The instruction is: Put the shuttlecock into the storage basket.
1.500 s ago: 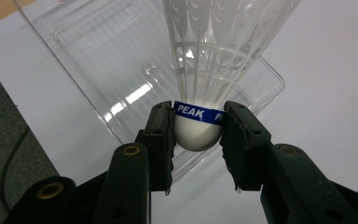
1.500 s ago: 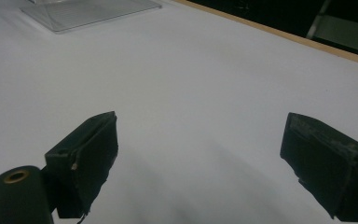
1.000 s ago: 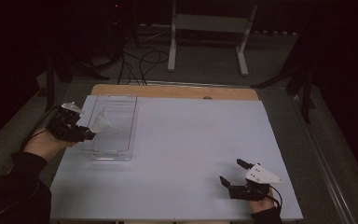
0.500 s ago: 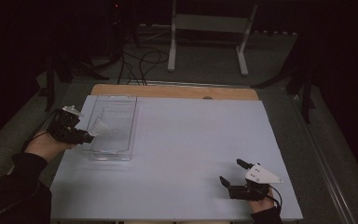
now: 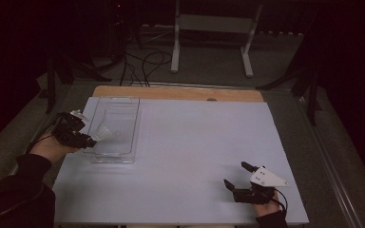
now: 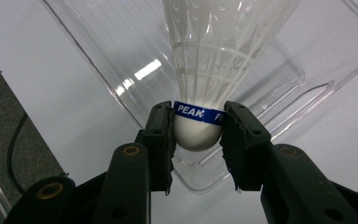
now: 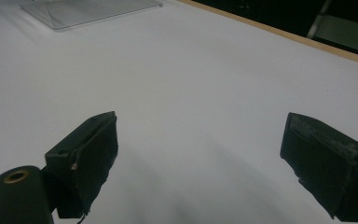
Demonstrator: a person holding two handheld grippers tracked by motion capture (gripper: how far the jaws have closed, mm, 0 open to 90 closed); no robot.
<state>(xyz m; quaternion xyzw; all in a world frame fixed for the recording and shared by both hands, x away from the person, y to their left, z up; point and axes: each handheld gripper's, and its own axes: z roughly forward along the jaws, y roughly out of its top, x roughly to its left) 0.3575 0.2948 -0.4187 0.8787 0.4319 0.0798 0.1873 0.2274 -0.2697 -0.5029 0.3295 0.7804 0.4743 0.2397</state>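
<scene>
The tabletop was a broad, pale sheet, almost white, with a strip of bare wood showing along its far edge. A small dark notch marked that strip near its middle. A clear plastic tray, long and shallow with rounded corners, lay directly on the sheet near the far left corner, its long sides running from far edge toward near edge. It sat close to the left edge, and its near end reached about halfway down the tabletop. The tabletop stood on a grey floor.
</scene>
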